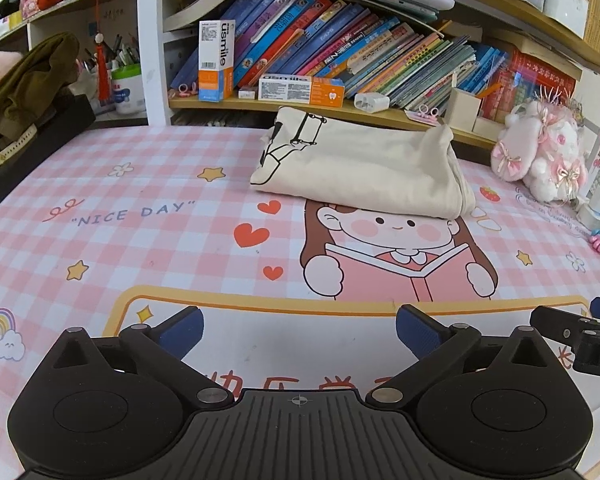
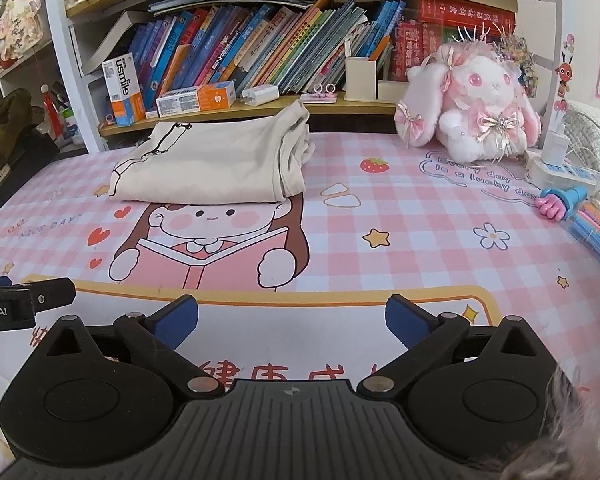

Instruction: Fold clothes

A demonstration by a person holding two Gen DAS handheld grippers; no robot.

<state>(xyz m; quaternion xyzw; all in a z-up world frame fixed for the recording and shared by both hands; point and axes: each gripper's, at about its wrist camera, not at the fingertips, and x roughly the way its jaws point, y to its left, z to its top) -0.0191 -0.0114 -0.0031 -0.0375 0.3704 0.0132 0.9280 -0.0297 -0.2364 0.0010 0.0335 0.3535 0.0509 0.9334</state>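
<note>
Left gripper (image 1: 299, 326) spread wide, blue pads (image 1: 182, 330) well apart, nothing between them, hovering low over the near edge of the worktop (image 1: 148, 248). Right gripper (image 2: 292, 322) same deal: wide, gripping nothing, just beside the left one, each peeking into the other's view at the edge.

Under both, a pink checkered mat with a cartoon girl reading a book (image 2: 208, 248), plus hearts, stars and "NICE DAY" lettering (image 1: 134, 213).

Further out, toward the back of the worktop, a cream folded garment (image 1: 360, 172) with a black line drawing on it, lying flat in a neat bundle just above the cartoon girl's head, well apart from both grippers. Layered folded edges on its right side in the right wrist view (image 2: 294, 152).

Behind that, a bookshelf (image 2: 260, 108) crammed with leaning books, an upright usmile box (image 1: 216, 60) and a second box lying flat beside it (image 1: 300, 90). Off to the right, a pink-and-white plush bunny (image 2: 476, 108) sitting on the mat, a power strip (image 2: 560, 170) near it. Far left, an olive-green garment (image 1: 28, 84) bunched up at the edge.
</note>
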